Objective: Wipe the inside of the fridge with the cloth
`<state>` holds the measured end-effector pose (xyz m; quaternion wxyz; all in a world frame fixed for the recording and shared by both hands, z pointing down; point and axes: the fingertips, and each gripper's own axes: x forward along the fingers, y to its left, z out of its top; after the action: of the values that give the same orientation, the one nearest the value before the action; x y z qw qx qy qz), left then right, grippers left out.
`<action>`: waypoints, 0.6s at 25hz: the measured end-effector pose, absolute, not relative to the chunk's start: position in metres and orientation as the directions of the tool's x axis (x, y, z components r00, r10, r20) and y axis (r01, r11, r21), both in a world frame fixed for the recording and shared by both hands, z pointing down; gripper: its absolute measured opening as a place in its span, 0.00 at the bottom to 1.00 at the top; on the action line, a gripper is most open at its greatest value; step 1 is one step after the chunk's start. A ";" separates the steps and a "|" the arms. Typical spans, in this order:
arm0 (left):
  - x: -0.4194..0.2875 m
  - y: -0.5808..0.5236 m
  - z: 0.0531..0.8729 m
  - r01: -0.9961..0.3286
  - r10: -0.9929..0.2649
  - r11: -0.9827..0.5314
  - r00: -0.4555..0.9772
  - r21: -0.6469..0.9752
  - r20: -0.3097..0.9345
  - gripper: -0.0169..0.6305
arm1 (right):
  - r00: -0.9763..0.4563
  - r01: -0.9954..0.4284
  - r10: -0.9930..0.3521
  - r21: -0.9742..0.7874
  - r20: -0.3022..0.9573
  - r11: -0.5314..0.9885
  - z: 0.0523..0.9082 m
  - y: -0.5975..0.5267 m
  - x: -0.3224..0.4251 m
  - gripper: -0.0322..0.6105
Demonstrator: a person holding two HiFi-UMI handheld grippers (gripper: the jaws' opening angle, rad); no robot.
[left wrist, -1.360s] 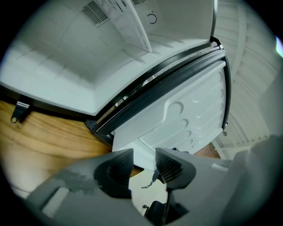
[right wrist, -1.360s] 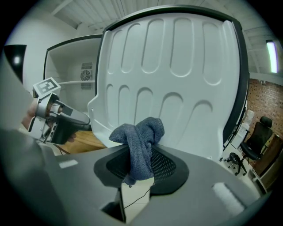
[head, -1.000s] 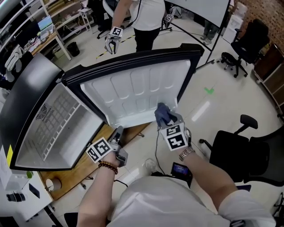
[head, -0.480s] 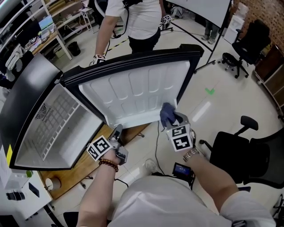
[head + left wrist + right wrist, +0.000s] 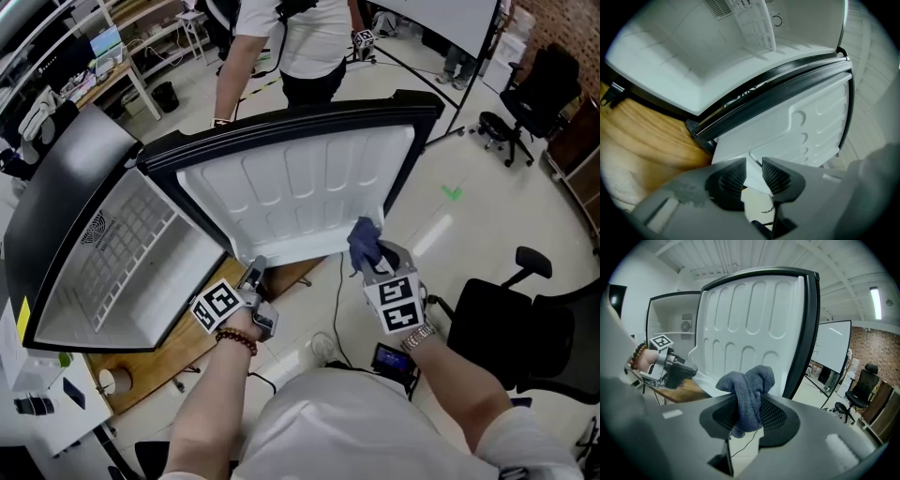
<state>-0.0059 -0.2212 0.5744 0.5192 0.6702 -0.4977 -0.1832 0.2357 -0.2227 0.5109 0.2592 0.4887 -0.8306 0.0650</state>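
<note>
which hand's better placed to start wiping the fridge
Right. The right tongs are shut on the cloth beside the open door. The left tongs have just been closing with the door's lower edge between them and carry no cloth; they seem better for steadying it.

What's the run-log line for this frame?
left gripper: jaws just closing, fridge door lower edge between them | right gripper: shut on cloth, near door's inner panel, contact unclear
</note>
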 end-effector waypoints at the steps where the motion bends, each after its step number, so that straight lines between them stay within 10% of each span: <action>1: -0.006 -0.221 0.573 -0.474 -0.858 0.030 0.440 0.880 0.266 0.18 | -0.396 -0.842 -0.777 0.144 0.490 0.520 0.509 -0.219 0.234 0.22; 15: 0.001 -0.198 0.562 -0.452 -0.829 -0.034 0.511 0.891 0.228 0.10 | -0.600 -0.674 -0.651 0.145 0.464 0.725 0.516 -0.147 0.166 0.22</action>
<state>0.0007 -0.1978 0.5619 0.5210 0.6959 -0.4601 -0.1806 0.1656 -0.1473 0.5163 0.2503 0.3704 -0.8942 0.0226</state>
